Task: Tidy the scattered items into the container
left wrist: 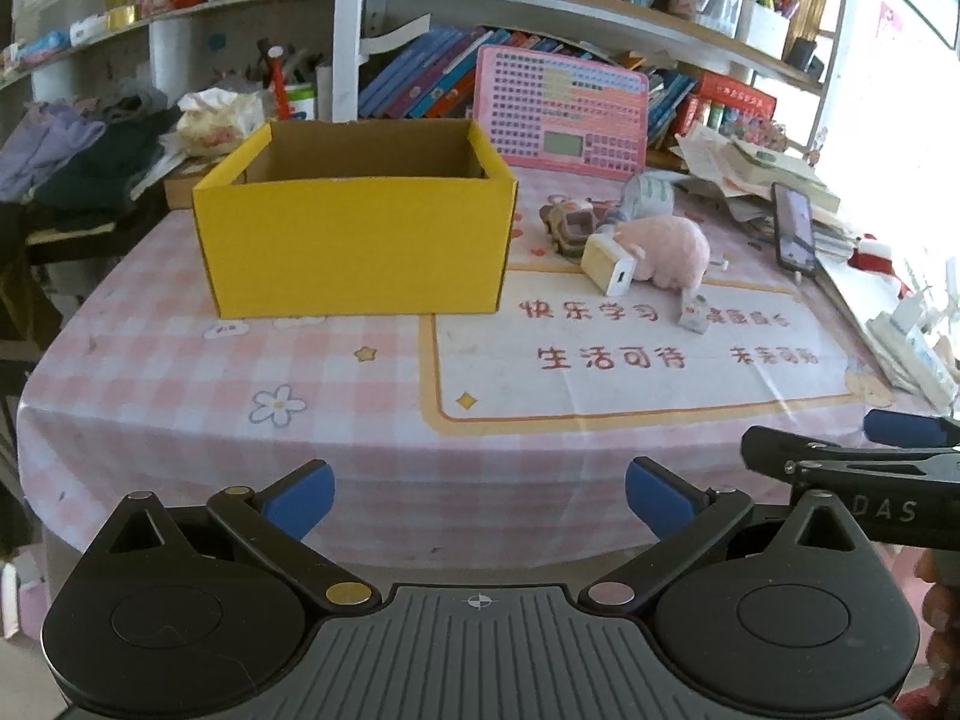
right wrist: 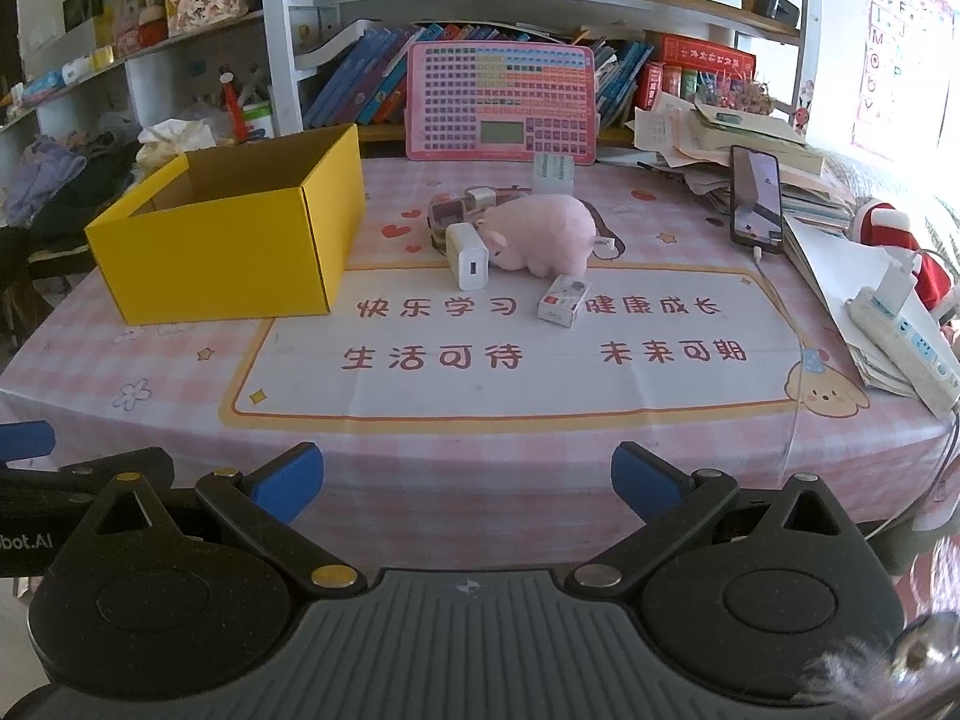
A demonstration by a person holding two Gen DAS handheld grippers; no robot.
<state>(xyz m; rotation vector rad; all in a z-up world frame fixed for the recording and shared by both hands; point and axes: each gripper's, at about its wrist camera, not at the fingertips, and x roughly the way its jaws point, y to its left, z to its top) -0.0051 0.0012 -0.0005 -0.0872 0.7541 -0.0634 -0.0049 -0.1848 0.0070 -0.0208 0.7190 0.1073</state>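
Note:
A yellow cardboard box (left wrist: 354, 243) (right wrist: 231, 240) stands open on the left of the table. To its right lie a pink plush pig (left wrist: 672, 252) (right wrist: 540, 231), a white charger block (left wrist: 609, 264) (right wrist: 467, 255), a small white carton (left wrist: 694, 313) (right wrist: 564, 298), a brown toy car (left wrist: 567, 227) (right wrist: 447, 216) and a pale green packet (right wrist: 553, 175). My left gripper (left wrist: 480, 495) and my right gripper (right wrist: 468, 480) both hover at the near table edge, open, with nothing between the blue pads.
A pink-checked cloth (right wrist: 480, 360) covers the table. A phone (right wrist: 756, 198) leans on stacked papers at the right, with a power strip (right wrist: 906, 336) nearer. A pink keyboard toy (right wrist: 501, 102) and bookshelves stand behind. Clothes (left wrist: 72, 156) pile at the left.

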